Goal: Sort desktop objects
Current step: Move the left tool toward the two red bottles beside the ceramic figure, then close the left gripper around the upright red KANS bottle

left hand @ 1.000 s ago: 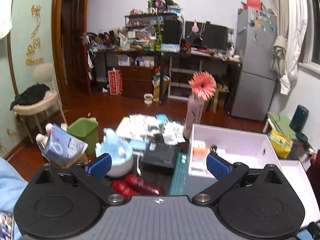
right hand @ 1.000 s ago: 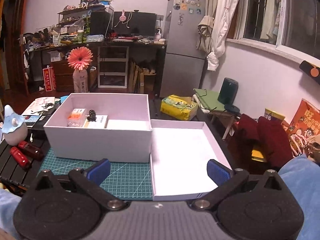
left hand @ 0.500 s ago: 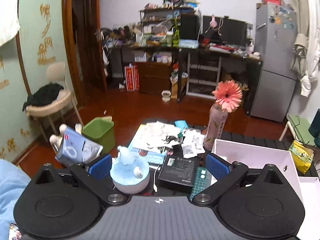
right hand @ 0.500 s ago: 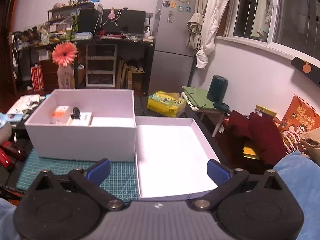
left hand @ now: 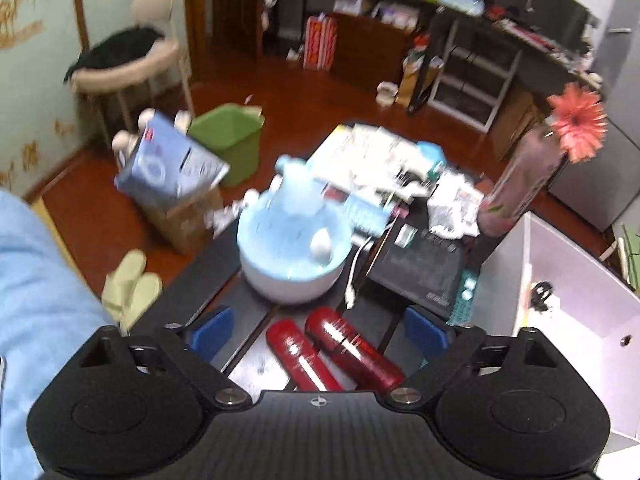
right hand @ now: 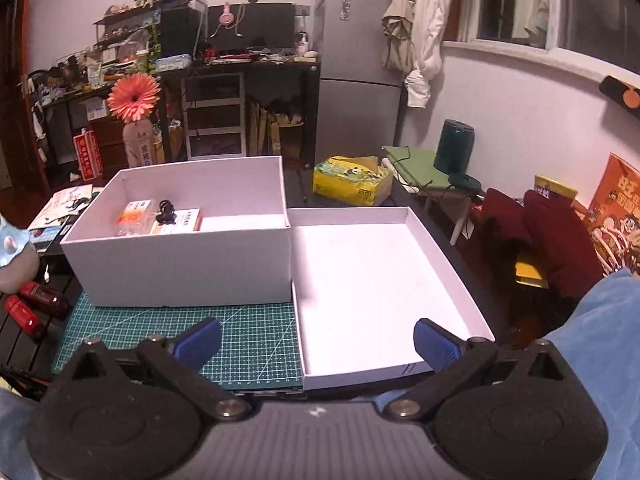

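Observation:
Two dark red cylinders [left hand: 332, 350] lie side by side on the black table, between the blue pads of my left gripper [left hand: 318, 334]. Its jaws are closing and the pads stand clear of the cylinders. Beyond them sits a pale blue round humidifier [left hand: 294, 244]. The same red cylinders [right hand: 34, 306] show at the left edge of the right wrist view. My right gripper [right hand: 316, 344] hangs open and empty over the green cutting mat [right hand: 224, 340] and the near edge of the white lid [right hand: 376, 280]. The white box [right hand: 184, 256] holds a few small packets.
A black flat device [left hand: 420, 268], papers [left hand: 372, 160] and a bottle holding a pink flower [left hand: 520, 188] crowd the far table. On the floor to the left are a green bin [left hand: 230, 140] and a cardboard box [left hand: 180, 208]. A yellow tissue pack [right hand: 352, 184] lies behind the lid.
The left gripper has swung left and tilted down, from facing the room to hanging over the red cylinders, and its jaws have narrowed a little. The right gripper has dipped slightly.

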